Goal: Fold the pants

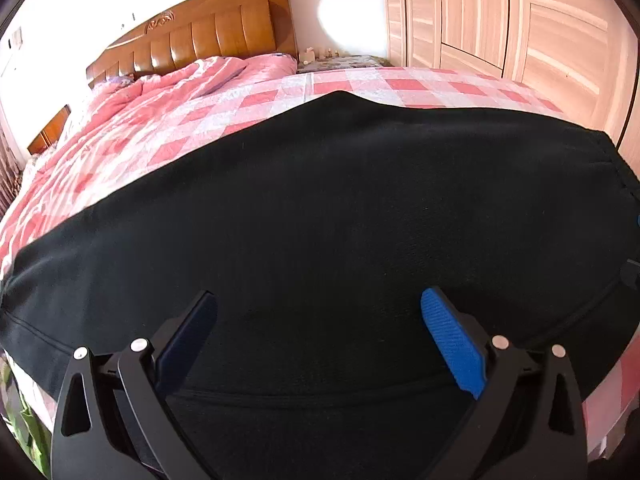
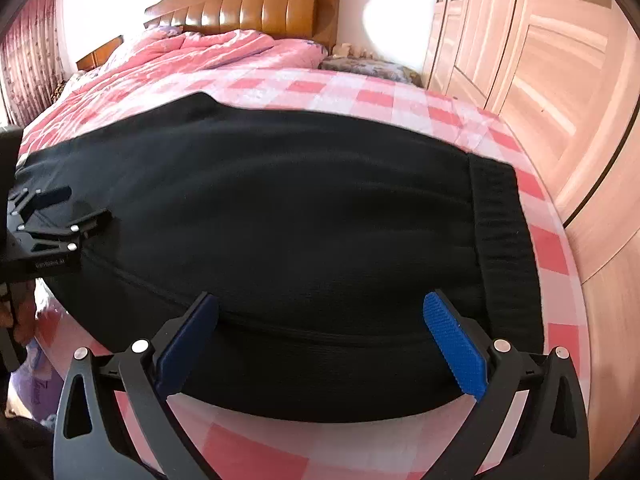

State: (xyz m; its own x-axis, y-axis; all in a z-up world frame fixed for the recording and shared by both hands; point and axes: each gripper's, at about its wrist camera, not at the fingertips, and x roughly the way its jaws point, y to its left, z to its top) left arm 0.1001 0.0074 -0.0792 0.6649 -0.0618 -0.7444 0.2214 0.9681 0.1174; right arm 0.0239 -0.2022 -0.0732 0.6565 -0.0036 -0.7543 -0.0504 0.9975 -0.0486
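Bed point(image 1: 248, 120) fills both views, covered by a pink-and-white checked sheet; rumpled pink quilt point(image 1: 168, 84) heaped at the far end against a brown wooden headboard point(image 1: 208, 36); pale wooden wardrobe point(image 1: 500, 20) stands along the right side; dark red curtain point(image 2: 28, 40) at far left in the right wrist view.

Black pants point(image 1: 320, 208) lie flat across the near part of the bed, spread left to right, well short of the quilt; ribbed waistband point(image 2: 504, 232) at the right end, near the bed's right edge; a long seam runs along the near side of the cloth.

Left gripper point(image 1: 318, 328) hangs over the pants' near edge, jaws spread wide, nothing between them; blue pad point(image 1: 452, 340) on one finger plainly visible. Right gripper point(image 2: 320, 328) likewise over the near edge closer to the waistband, jaws wide, holding nothing. In the right wrist view the left gripper sits at far left, above the cloth; contact unclear.
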